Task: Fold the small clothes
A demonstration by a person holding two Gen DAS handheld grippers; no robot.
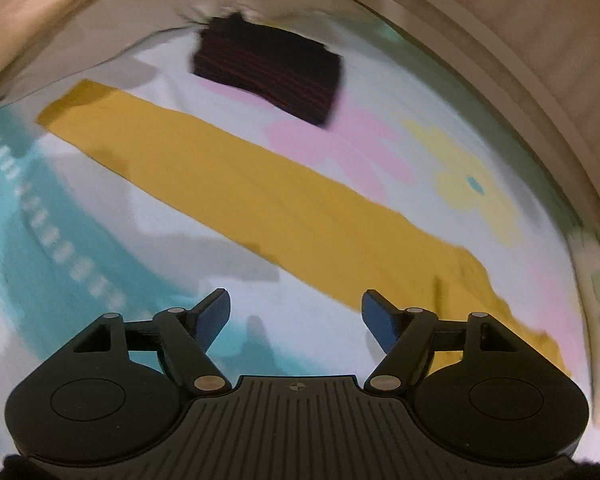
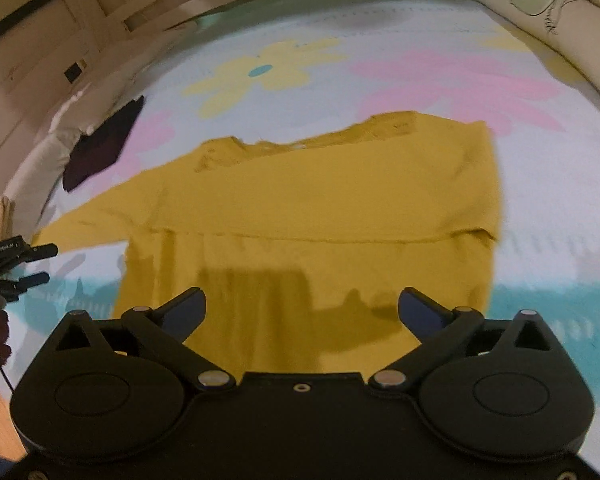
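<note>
The bedsheet (image 1: 340, 320), pale with pink and yellow flower prints and a teal band, covers the whole work surface in both views. On it lies the mustard-yellow top (image 2: 312, 208), spread flat. The right wrist view shows its body squarely ahead of the gripper, the neckline at the far edge, one side folded in over the body with a straight fold line across, and one long sleeve running out to the left. The left wrist view shows only that sleeve (image 1: 228, 176) as a long diagonal strip, meeting the bunched body of the garment at the lower right.

A folded dark garment with thin red stripes (image 1: 268, 70) rests on the sheet beyond the sleeve, apart from it; in the right wrist view the same item shows at the left edge as a dark patch, stripes not discernible. A cream pillow (image 1: 28, 20) appears upper left in the left wrist view only; a patterned cushion (image 2: 548, 20) appears upper right in the right wrist view only.

The left gripper (image 1: 296, 320) has its jaws spread wide, holding nothing, over bare sheet just beside the sleeve. The right gripper (image 2: 302, 312) likewise stands spread and unloaded, above the near hem of the top.
</note>
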